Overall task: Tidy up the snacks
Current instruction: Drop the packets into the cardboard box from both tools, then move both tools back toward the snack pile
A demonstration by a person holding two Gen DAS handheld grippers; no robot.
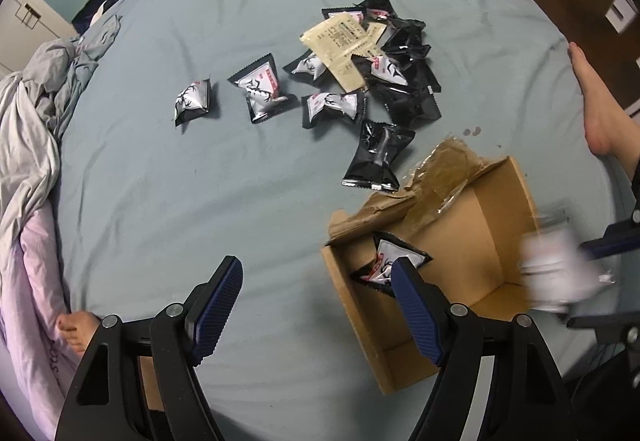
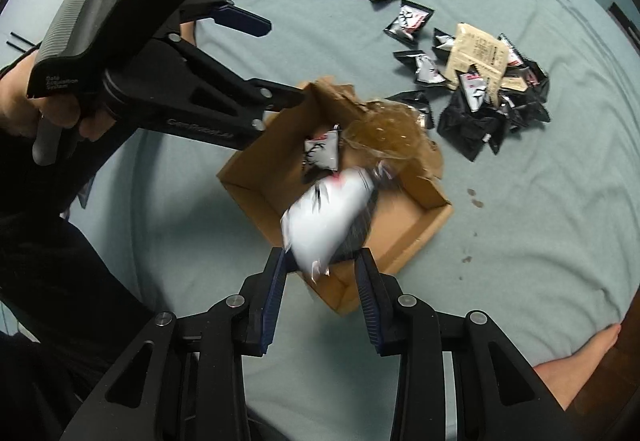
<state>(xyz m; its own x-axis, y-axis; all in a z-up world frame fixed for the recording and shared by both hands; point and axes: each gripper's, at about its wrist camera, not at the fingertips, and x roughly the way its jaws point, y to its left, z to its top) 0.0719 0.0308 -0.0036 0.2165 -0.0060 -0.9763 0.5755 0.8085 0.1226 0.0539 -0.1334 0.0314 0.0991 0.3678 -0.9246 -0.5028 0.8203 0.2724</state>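
My left gripper (image 1: 316, 281) stands wide open with nothing between its blue pads, low in the left view, its right finger over the near corner of the box (image 1: 492, 249). In the right view the same gripper (image 2: 280, 61) reaches in from the upper left, one finger at the box's far rim, my hand (image 2: 60, 109) around its handle. My right gripper (image 2: 320, 261) is closed on a white packet (image 2: 328, 217), blurred, held by its lower end just above the box (image 2: 260, 181) at frame centre; in the left view that packet (image 1: 556, 273) shows as a white smear at the right edge, over the box's right side. The box lies open on the blue-green sheet (image 1: 200, 181), its torn flap and crumpled tape (image 1: 448, 169) at the far side. One packet in the box (image 1: 390, 259) leans in the far left corner in the left view, and sits near the top of the box in the right view. The pile (image 1: 384, 61) of black and white packets lies in the upper middle of the left view, a beige sachet (image 1: 340, 45) on top, with loose packets (image 1: 262, 89) strung out to its left. A bare foot (image 1: 592, 101) rests at the right edge.
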